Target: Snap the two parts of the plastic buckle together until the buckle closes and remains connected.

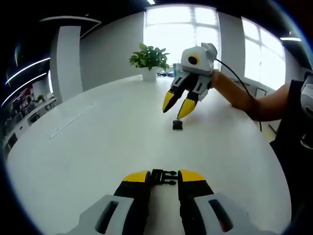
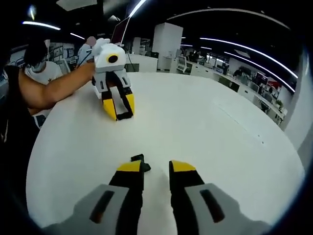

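Note:
One black buckle part (image 1: 163, 176) sits crosswise between the yellow tips of my left gripper (image 1: 164, 175), which is shut on it just above the white table (image 1: 88, 147). The right gripper view shows that left gripper (image 2: 120, 108) at the far left with the black part (image 2: 125, 116) at its tips. The other black buckle part (image 1: 177, 125) lies on the table. My right gripper (image 1: 178, 105) hangs open just above it. In the right gripper view this piece (image 2: 140, 162) lies by the left fingertip of my right gripper (image 2: 155, 167), outside the gap.
A potted plant (image 1: 149, 58) stands at the table's far edge by the windows. The person's bare arm (image 1: 244, 98) reaches in from the right; the other arm (image 2: 49, 88) crosses the table's left edge. Office desks (image 2: 244, 78) lie beyond the table.

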`<action>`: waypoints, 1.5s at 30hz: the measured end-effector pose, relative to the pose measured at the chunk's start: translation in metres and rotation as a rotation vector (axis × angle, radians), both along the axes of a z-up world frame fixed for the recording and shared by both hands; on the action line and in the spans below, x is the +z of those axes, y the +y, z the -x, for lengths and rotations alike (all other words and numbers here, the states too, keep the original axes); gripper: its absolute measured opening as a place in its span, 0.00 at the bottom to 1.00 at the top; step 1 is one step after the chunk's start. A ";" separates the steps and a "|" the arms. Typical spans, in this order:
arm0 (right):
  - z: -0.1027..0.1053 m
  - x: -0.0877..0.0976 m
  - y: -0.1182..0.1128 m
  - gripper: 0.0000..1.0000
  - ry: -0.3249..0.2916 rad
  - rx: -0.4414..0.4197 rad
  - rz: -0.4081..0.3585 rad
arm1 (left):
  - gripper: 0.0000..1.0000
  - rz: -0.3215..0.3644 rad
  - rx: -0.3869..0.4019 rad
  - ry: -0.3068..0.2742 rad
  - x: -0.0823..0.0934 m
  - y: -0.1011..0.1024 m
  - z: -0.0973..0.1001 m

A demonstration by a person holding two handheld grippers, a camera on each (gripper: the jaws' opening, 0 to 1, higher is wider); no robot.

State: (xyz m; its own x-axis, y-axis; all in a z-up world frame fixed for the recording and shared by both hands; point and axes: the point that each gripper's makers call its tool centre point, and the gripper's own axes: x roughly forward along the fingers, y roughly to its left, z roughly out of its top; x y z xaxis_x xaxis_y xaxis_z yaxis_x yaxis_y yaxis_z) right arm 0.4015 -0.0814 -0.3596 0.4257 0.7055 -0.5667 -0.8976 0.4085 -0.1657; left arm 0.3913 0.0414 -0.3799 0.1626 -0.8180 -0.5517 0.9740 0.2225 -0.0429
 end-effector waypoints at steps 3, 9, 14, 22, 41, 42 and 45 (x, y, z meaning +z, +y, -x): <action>0.000 -0.001 0.000 0.20 0.002 0.001 -0.002 | 0.21 0.000 0.000 0.000 0.000 0.000 -0.001; -0.005 -0.003 -0.004 0.19 -0.008 -0.020 0.008 | 0.21 0.000 -0.002 0.001 0.000 0.000 0.000; -0.011 0.001 -0.002 0.22 -0.051 -0.039 -0.005 | 0.21 0.000 -0.002 0.001 0.000 0.000 0.000; 0.007 -0.003 0.011 0.24 -0.031 0.057 0.017 | 0.21 0.001 -0.003 0.002 0.000 0.000 -0.001; -0.014 -0.004 -0.008 0.25 -0.075 -0.026 0.048 | 0.21 -0.003 -0.009 -0.002 0.000 -0.001 0.000; -0.015 -0.004 -0.008 0.25 -0.076 -0.029 0.051 | 0.21 -0.004 -0.009 -0.003 0.000 -0.001 0.000; -0.017 -0.002 -0.010 0.25 -0.086 -0.040 0.048 | 0.21 -0.004 -0.009 -0.003 0.000 -0.001 0.000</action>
State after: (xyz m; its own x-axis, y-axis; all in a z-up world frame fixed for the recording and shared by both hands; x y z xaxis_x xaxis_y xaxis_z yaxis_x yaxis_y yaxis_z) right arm 0.4186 -0.0911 -0.3616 0.5017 0.6598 -0.5594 -0.8622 0.4335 -0.2620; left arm 0.3915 0.0405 -0.3799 0.1573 -0.8170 -0.5548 0.9760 0.2143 -0.0388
